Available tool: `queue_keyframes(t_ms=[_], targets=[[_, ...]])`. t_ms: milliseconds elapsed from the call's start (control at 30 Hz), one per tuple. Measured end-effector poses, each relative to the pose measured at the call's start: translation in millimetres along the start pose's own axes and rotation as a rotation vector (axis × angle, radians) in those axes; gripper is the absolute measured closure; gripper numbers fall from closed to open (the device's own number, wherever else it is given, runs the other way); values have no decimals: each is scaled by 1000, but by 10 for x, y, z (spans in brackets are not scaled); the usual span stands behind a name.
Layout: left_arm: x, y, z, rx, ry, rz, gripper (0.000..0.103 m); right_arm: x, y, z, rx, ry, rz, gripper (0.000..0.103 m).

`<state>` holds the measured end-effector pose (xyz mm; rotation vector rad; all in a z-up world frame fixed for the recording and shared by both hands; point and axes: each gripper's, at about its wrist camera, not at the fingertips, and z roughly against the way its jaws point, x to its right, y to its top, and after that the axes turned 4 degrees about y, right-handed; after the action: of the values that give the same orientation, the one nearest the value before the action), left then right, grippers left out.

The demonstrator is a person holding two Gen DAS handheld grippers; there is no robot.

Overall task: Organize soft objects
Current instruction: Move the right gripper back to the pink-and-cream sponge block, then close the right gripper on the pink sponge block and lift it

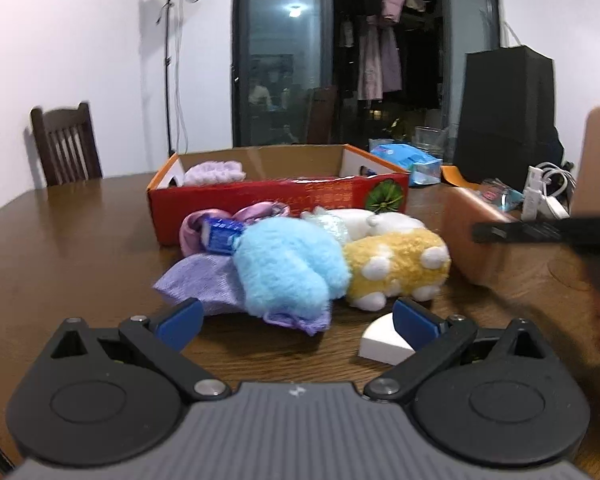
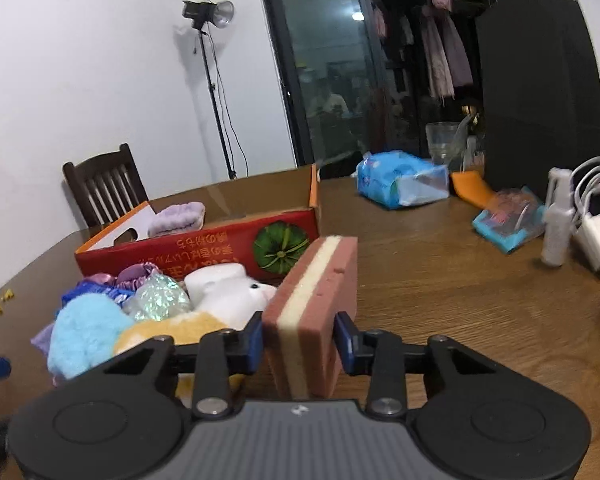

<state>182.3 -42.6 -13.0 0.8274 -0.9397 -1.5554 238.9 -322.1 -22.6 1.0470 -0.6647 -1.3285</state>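
Chair (image 1: pixel 66 146): dark wood, at the table's far left edge, in both views.
Light stand (image 1: pixel 172 60): against the white wall behind the box.
Red box (image 1: pixel 276 204): open cardboard, on the wooden table (image 1: pixel 80 248); a lilac fluffy piece (image 1: pixel 214 171) lies inside at its left end.
Purple cloth (image 1: pixel 198 282): flat on the table at the left of the pile, partly under the blue plush.
Blue plush (image 1: pixel 292 268): front centre of the pile, in front of the box.
Yellow plush (image 1: pixel 396 264): just right of the blue one, touching it; white paws face the left wrist camera.
White plush (image 2: pixel 228 294): behind the yellow one; only the right wrist view shows its dark eye and the shiny crinkled ball (image 2: pixel 158 298) beside it.
Left gripper (image 1: pixel 296 320): released, blue pads wide apart, nothing between them, just short of the pile.
White wedge (image 1: pixel 382 340): on the table by the left gripper's right-hand pad; seen only in the left wrist view.
Sponge (image 2: pixel 314 300): pink with a cream middle layer, standing on edge just right of the pile.
Right gripper (image 2: pixel 300 340): clenched on the sponge, a pad pressing each pink face; the left wrist view shows only its dark blurred finger.
Tissue pack (image 2: pixel 400 178): blue, far right on the table, near a clear cup (image 2: pixel 444 140).
Charger and cables (image 2: pixel 596 220): white, at the right edge.
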Motion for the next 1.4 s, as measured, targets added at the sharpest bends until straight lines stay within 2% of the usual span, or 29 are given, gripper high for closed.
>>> queue_keyframes(t_ms=[100, 167, 233, 267, 333, 467, 600, 767, 833, 933, 967, 1000, 1100, 1233, 1300, 1400], targets=[[-74, -6, 17, -18, -8, 28, 0, -138, -128, 297, -89, 107, 224, 67], [-96, -12, 53, -19, -12, 45, 0, -264, -225, 486, -128, 191, 315, 65], [-99, -17, 83, -24, -12, 60, 0, -360, -288, 650, -137, 291, 303, 53], [-95, -21, 103, -26, -4, 67, 0, -379, -300, 718, -131, 350, 266, 42], [-76, -20, 148, -23, 13, 77, 0, -386, -300, 813, -98, 419, 224, 41], [-48, -28, 285, -5, 19, 92, 0, -255, -283, 801, -57, 307, 154, 40], [-10, -22, 325, 2, 24, 98, 0, -296, -302, 766, -63, 347, 146, 41], [-3, -34, 338, 5, 8, 113, 0, -244, -398, 558, -130, 250, 67, 43], [0, -35, 305, -20, -19, 118, 0, -231, -444, 581, -132, 293, 39, 43], [5, -49, 281, -73, -118, 158, 1, -278, -495, 587, -133, 345, 7, 43], [20, -69, 276, -85, -146, 167, 2, -308, -516, 570, -142, 339, 6, 45], [34, -89, 279, -91, -166, 172, 4, -321, -542, 541, -157, 330, 0, 53], [50, -141, 325, -71, -131, 157, 4, -308, -590, 592, -171, 374, -49, 63], [-180, -194, 401, -51, -53, 214, 4, -499, -636, 810, -209, 639, 53, 67], [-312, -221, 458, -47, -10, 245, 4, -585, -640, 862, -187, 650, 81, 62], [-478, -285, 617, -44, -39, 265, 4, -618, -603, 811, -154, 562, 82, 59]])
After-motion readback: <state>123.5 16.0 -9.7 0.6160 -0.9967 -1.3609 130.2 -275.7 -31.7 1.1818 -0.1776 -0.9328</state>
